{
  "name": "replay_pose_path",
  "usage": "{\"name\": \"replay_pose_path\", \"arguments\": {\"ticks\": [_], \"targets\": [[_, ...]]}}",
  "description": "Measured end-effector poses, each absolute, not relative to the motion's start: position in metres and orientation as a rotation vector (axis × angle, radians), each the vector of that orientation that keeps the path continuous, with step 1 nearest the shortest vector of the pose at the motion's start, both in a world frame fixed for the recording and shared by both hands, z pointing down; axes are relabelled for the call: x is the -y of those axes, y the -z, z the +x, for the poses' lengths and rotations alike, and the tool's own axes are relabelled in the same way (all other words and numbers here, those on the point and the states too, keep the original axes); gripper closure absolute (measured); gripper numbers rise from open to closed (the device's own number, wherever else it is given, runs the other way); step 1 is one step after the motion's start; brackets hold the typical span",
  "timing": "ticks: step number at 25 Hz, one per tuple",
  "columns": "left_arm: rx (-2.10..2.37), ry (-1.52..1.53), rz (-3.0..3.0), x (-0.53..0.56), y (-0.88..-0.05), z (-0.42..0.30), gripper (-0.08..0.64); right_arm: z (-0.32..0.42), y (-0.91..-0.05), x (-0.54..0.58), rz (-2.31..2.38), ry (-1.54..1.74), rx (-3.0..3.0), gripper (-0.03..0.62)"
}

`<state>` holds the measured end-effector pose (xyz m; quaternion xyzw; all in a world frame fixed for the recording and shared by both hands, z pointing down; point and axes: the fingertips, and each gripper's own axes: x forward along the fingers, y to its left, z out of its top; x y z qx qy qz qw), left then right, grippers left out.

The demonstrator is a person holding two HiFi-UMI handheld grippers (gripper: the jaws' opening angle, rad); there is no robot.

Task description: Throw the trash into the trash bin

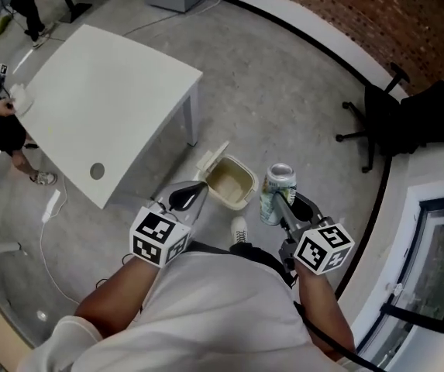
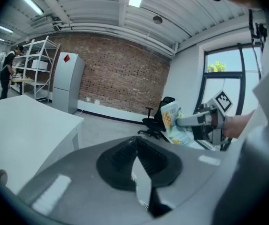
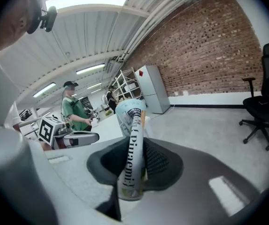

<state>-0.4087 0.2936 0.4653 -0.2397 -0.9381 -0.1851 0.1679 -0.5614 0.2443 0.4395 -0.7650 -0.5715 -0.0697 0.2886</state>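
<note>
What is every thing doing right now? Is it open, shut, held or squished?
trash bin: lid flipped open.
can: crumpled, held up in the air.
right gripper: shut on the can.
left gripper: shut, nothing in it.

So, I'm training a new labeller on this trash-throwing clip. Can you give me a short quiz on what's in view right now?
1. What do the right tongs hold?
A) a drink can
B) a paper cup
C) nothing
2. True or false: the lid of the trash bin is shut.
3. Fill in: the left tongs are ___ with nothing between them.

Key: 1 A. 2 False, the lid stands flipped open. 3 Shut.
</note>
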Motion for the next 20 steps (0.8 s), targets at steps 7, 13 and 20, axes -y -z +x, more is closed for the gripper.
{"name": "replay_pose_path", "arguments": {"ticks": [7,13,20], "targets": [[2.632,0.557,-0.931,-0.297,-0.467,-0.451,0.551,-0.613,-0.441,-0.278,-2.195,0.260,1.353,0.515],[2.578,0.612,-1.103,-0.297,-0.466,-0.474,0.551,-0.639,-0.456,-0.297,-2.252,0.281,1.215,0.515],[2.445,0.639,-1.192,-0.286,-0.482,-0.463,0.551,-0.622,-0.510,-0.309,-2.243,0.332,1.051,0.515]]}}
